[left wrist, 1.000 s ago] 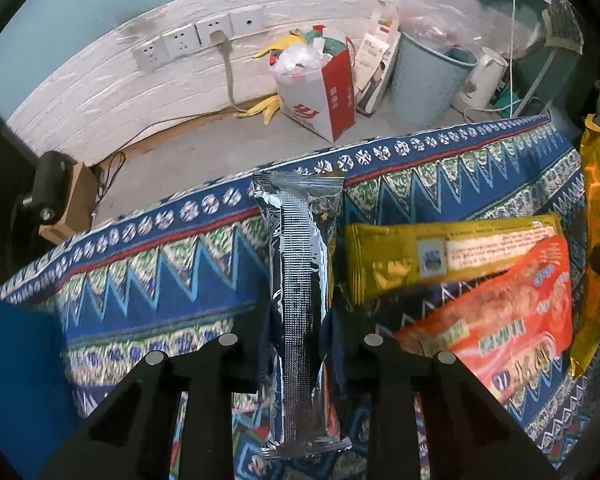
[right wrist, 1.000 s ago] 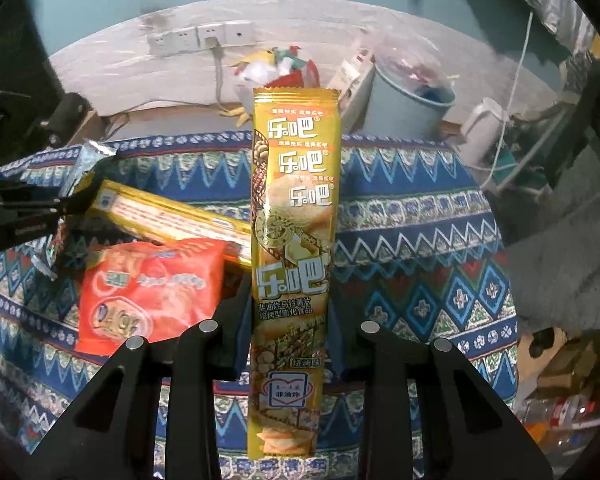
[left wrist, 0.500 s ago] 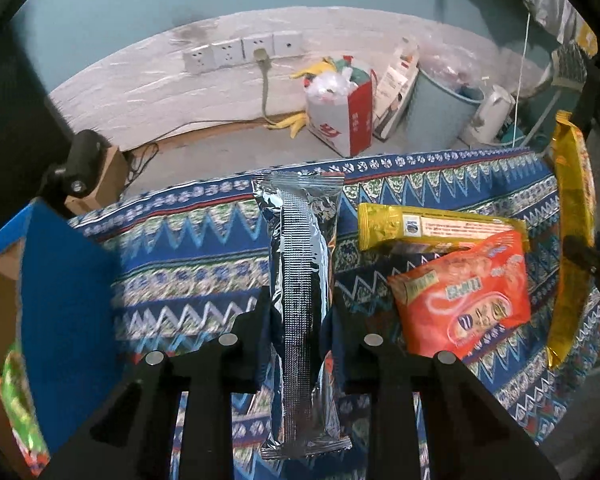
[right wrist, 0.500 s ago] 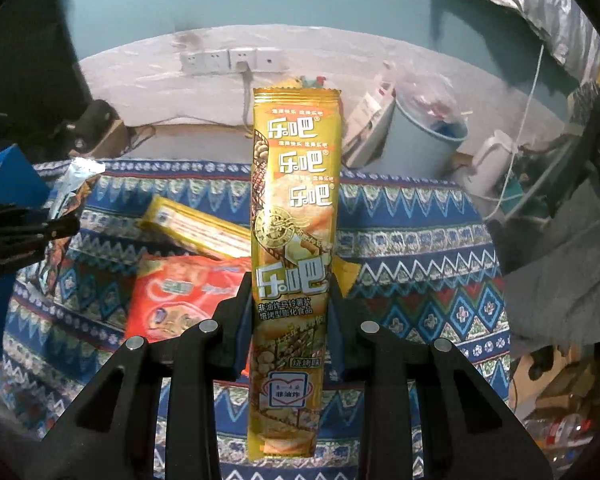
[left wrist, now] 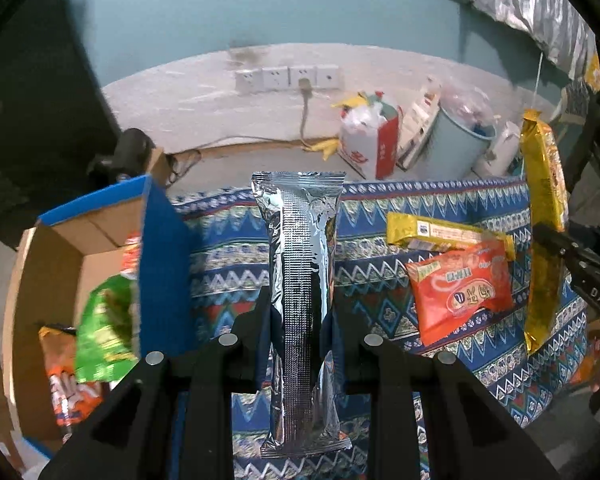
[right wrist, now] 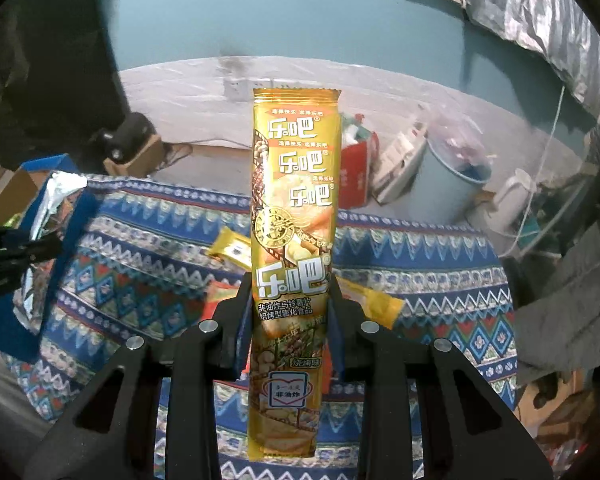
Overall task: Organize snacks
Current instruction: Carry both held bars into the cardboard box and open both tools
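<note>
Left gripper [left wrist: 300, 320] clamps the silver packet [left wrist: 302, 280] upright, right gripper [right wrist: 290, 308] clamps the yellow packet [right wrist: 294, 220] — likely bound for the cardboard box [left wrist: 48, 264] at frame left.

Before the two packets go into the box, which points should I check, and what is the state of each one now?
1. Left gripper shut on silver packet: ok.
2. Right gripper shut on yellow chip packet: ok.
3. Cardboard box open on top: ok.
4. Free room in the box beside the green bag: cannot tell.
5. Orange packet and yellow bar lying on the patterned cloth, waiting: ok.
</note>
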A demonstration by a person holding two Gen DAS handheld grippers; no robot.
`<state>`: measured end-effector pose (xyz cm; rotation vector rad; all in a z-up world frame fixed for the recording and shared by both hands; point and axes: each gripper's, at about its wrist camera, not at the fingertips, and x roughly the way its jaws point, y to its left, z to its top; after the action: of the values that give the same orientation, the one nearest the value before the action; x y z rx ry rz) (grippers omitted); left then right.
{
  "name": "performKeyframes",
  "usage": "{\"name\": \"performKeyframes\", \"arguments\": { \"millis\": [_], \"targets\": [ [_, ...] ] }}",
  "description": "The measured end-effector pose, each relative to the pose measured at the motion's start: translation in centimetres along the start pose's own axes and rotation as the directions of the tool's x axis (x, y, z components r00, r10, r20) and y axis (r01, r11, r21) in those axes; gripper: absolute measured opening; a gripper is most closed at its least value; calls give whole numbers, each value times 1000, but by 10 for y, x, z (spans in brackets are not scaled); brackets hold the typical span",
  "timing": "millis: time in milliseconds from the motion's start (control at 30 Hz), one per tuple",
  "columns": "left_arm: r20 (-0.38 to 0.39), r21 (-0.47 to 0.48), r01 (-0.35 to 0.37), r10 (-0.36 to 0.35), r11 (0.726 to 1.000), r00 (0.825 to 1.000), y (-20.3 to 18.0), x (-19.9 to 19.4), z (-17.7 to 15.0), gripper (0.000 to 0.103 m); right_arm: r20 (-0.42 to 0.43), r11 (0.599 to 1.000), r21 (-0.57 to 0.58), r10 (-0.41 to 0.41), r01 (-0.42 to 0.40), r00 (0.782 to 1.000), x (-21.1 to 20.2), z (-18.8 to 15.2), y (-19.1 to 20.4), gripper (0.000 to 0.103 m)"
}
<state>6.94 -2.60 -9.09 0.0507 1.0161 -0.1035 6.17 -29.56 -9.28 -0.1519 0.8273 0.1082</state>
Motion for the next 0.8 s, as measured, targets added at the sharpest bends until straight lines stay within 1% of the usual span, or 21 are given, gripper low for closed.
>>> {"name": "performKeyframes", "arguments": {
  "millis": [233,433,567,800],
  "targets": [
    [34,-24,1,0,1000,999,20,-25,-4,26,29,999,-22,43,-42,999,-12,12,26,29],
    [45,-43,10,-8,999,999,37,-39,-10,26,59,995,-47,92,-89,994,-25,25,54,29],
    [65,-49,-16,19,999,998,52,-49,-11,26,67,990,-67,130,-126,989,-30,32,76,29],
    [72,-104,-21,28,994,997,85,-59,-21,26,62,981,-106,172,-165,983,-32,41,111,29]
  ]
}}
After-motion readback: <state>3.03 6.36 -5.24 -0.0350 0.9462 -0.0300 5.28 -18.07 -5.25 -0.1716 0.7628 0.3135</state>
